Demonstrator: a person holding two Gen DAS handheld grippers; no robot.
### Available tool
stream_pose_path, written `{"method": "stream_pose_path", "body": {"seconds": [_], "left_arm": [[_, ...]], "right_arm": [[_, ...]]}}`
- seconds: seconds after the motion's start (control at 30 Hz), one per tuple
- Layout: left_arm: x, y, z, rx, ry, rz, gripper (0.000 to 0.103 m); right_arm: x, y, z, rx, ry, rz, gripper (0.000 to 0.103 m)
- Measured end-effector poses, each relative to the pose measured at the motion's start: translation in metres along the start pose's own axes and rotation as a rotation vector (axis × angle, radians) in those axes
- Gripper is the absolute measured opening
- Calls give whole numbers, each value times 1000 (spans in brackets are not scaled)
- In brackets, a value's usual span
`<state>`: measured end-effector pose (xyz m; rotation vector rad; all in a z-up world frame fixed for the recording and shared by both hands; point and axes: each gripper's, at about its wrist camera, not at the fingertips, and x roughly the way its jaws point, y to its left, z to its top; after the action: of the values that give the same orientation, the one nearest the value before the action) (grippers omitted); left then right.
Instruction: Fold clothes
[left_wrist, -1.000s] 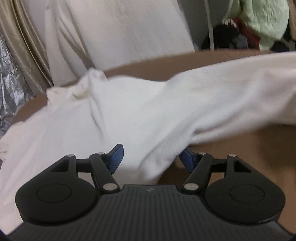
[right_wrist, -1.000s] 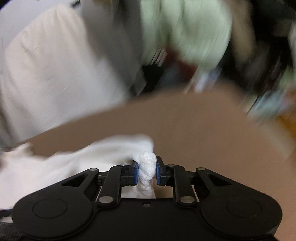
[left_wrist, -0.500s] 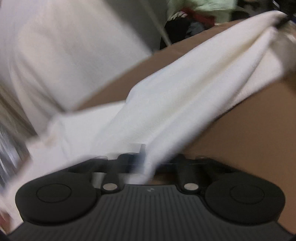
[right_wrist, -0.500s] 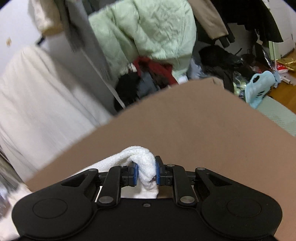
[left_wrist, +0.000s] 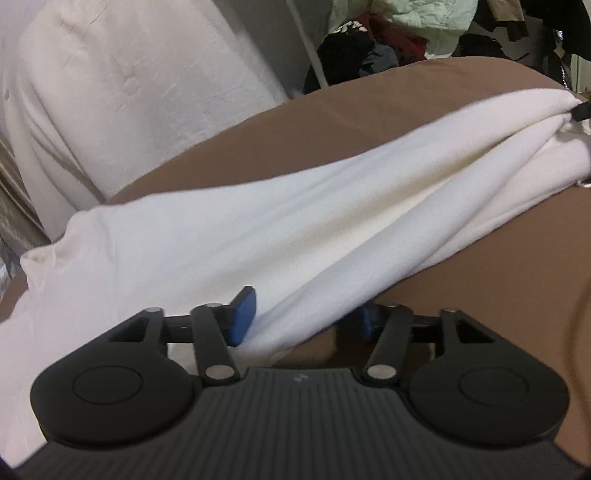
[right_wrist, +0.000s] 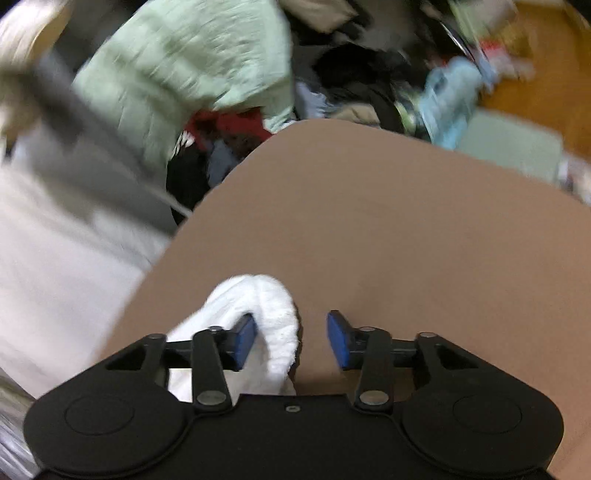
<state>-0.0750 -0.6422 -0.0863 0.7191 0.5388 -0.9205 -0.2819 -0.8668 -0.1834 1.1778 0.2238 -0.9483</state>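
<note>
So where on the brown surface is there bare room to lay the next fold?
Bare brown surface runs ahead and right of the right tool, up to the far edge by the clothes pile. The white garment crowds the span from the left tool across to the right.

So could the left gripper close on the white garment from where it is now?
Probably yes: a fold of the white garment already lies between the opening jaws of the left gripper, with nothing in the way.
</note>
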Motion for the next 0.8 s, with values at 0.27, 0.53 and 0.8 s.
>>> {"method": "stream_pose_path", "body": {"seconds": [0.27,0.53,0.8], "left_arm": [[-26,15,12,-93,-59,-38,57],[-31,67,-10,-286,-7,-122,62],[-67,124,-60,-346,75,-55,69]], "right_arm": [[-44,-5,-12,112,53,29,61],[20,14,-49,233,144,150,67],[-54,54,-33,-143,-193,72,8]]}}
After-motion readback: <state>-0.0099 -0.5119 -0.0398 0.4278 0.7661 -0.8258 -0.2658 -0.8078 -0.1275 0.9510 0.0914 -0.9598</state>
